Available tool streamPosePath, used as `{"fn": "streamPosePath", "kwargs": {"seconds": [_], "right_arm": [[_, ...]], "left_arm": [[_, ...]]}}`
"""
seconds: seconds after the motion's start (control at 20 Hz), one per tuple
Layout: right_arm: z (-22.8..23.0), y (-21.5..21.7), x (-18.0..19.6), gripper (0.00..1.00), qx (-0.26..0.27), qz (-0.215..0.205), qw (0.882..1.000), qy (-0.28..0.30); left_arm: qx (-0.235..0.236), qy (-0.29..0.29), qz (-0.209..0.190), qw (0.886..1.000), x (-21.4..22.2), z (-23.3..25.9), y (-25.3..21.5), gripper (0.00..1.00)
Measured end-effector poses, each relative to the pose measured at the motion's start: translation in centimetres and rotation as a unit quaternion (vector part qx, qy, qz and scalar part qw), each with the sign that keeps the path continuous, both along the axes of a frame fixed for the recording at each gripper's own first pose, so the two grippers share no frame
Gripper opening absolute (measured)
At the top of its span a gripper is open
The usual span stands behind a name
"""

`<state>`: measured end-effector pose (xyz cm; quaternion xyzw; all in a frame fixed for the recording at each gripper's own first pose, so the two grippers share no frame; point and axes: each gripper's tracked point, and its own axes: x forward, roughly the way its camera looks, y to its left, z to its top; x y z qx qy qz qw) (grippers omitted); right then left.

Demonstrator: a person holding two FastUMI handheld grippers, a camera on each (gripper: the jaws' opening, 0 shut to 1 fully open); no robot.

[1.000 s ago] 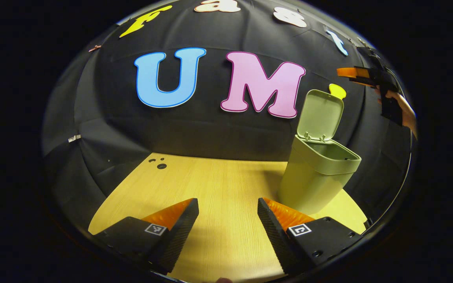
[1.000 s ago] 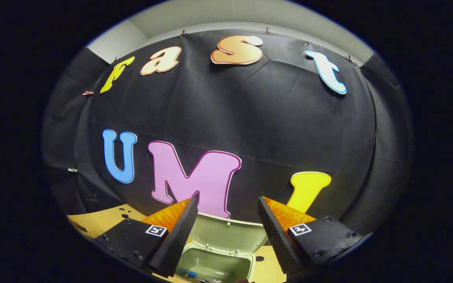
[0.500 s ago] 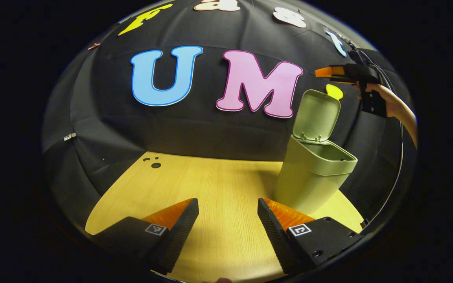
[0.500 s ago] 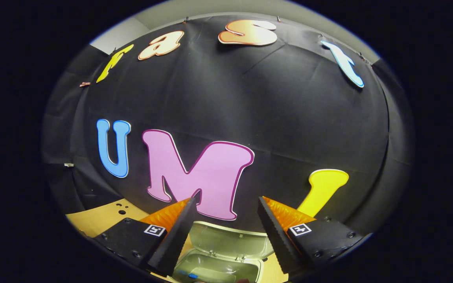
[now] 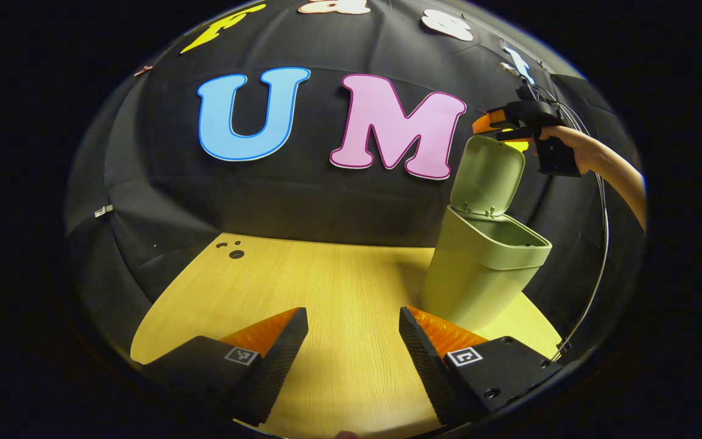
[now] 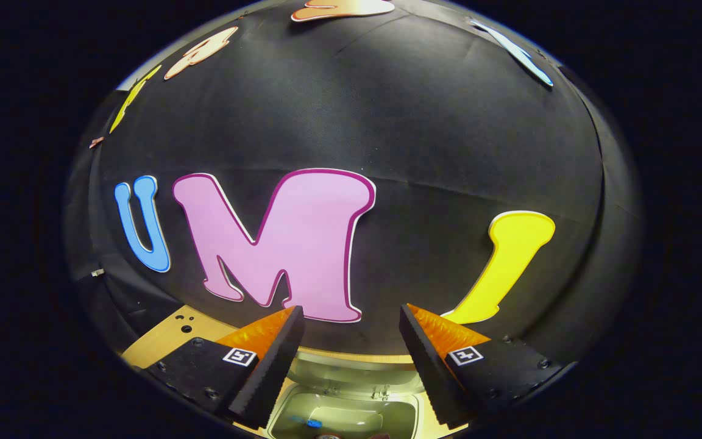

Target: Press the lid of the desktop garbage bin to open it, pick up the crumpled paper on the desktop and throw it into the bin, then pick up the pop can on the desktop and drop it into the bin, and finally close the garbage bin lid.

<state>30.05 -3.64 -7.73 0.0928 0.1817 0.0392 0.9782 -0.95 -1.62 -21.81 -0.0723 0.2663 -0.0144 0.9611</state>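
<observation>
The bin (image 5: 482, 274) stands on the tabletop (image 5: 326, 292), lid (image 5: 488, 177) raised. Right tongs (image 6: 351, 356) hover above its lid, spread apart and empty; left tongs (image 5: 354, 360) likewise.

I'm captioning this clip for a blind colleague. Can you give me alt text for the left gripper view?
A green desktop garbage bin stands on a wooden table with its lid raised upright. Above the lid's top edge a hand holds the right gripper. The left gripper hangs open over the table in the foreground.
</observation>
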Motion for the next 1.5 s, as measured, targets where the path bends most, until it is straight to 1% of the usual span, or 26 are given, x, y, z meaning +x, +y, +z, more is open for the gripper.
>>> {"fn": "streamPosePath", "kwargs": {"seconds": [0.1,0.15,0.25,0.5,0.8,0.85,1.05,1.5], "right_arm": [[-0.7,0.1,-0.3,0.98,0.002,0.000,1.000,0.016],[-0.9,0.4,-0.8,0.98,0.009,0.006,1.000,0.021],[-1.0,0.4,-1.4,0.98,0.023,0.006,0.999,0.024],[-1.7,1.1,-4.4,0.98,0.055,0.011,0.998,0.035],[-3.7,2.1,-8.2,0.98,0.053,0.032,0.996,0.058],[-4.2,2.6,-7.8,0.98,0.054,0.036,0.996,0.064],[-5.9,3.1,-10.3,0.98,0.058,0.047,0.994,0.084],[-8.7,4.2,-14.0,0.98,0.052,0.070,0.990,0.112]], "left_arm": [[-0.001,0.000,0.001,1.000,0.0,-0.1,0.0,0.97],[-0.002,0.000,0.001,1.000,0.0,0.0,0.0,0.97],[-0.002,-0.002,0.001,1.000,0.1,0.0,0.0,0.97],[-0.004,-0.004,-0.001,1.000,0.0,0.2,-0.1,0.96],[-0.005,-0.006,-0.006,1.000,0.1,0.4,-0.4,0.96],[-0.005,-0.007,-0.007,1.000,0.2,0.5,-0.4,0.96],[-0.006,-0.009,-0.009,1.000,0.3,0.6,-0.5,0.96],[-0.007,-0.009,-0.012,1.000,0.2,0.8,-0.4,0.96]]}}
